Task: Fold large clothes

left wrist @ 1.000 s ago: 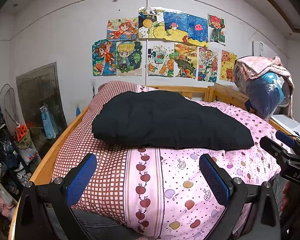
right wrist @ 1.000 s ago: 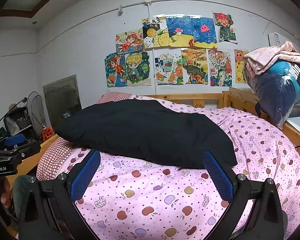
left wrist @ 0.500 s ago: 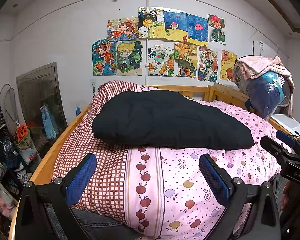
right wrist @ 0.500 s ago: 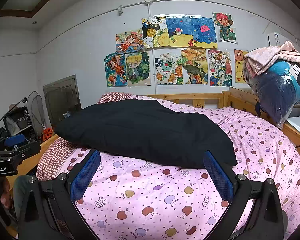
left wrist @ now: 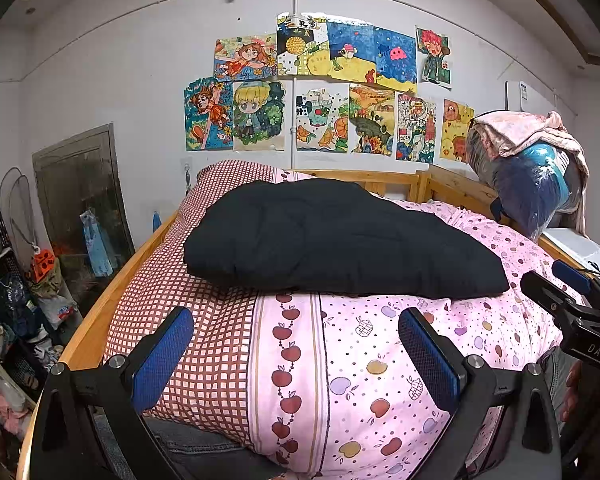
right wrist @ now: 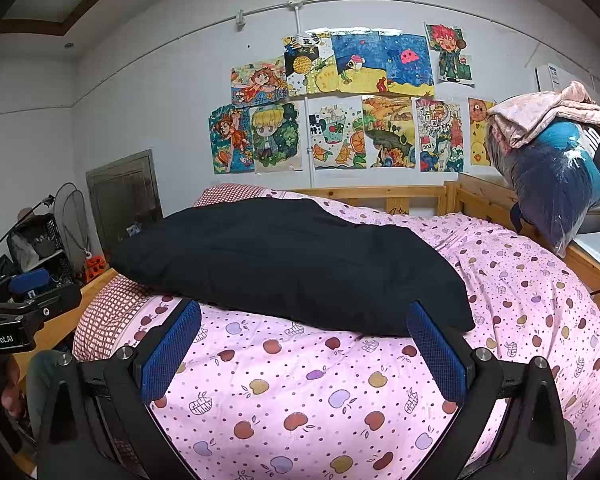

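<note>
Both grippers' fingers (left wrist: 162,356) spread wide and empty, short of black folded garment (left wrist: 336,240), on pink quilt (right wrist: 340,392).

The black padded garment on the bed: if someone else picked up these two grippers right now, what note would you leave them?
Left gripper: open, empty, held short of the bed's near edge.
Right gripper: open, empty, also held off, just short of the garment's near edge.
Black padded garment: lies as a compact bundle on the pink apple-print quilt, toward the checked side; neither gripper touches it.
Done: it looks folded over already, though I cannot tell how many folds.
Left: check the shape, then probably grip the near edge for any last fold.
</note>
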### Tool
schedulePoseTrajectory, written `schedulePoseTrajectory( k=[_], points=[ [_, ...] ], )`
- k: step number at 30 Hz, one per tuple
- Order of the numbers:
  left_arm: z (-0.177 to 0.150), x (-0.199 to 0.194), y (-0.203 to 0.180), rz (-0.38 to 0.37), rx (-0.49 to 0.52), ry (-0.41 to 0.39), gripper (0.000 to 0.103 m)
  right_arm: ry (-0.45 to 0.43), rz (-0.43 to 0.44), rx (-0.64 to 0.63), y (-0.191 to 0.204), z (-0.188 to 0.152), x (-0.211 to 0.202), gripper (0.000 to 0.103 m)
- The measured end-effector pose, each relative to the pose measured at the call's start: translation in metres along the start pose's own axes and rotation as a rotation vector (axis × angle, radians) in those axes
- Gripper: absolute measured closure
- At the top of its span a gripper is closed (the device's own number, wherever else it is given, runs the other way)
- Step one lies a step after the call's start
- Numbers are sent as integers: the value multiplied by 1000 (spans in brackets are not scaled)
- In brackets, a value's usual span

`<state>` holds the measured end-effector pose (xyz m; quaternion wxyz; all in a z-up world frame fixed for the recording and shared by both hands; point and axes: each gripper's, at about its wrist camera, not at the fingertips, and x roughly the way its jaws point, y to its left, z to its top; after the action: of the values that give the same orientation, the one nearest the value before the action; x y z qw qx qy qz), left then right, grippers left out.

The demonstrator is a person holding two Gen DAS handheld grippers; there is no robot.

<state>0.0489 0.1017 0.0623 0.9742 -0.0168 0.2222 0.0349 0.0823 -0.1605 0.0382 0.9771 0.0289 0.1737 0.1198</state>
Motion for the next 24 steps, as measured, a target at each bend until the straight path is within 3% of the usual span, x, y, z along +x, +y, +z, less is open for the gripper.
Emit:
schedulePoseTrajectory(
  k=[24],
  points=[
    [-1,0,0,-7,-7,5,0,2,0,0,1,-1,0,2]
  ],
)
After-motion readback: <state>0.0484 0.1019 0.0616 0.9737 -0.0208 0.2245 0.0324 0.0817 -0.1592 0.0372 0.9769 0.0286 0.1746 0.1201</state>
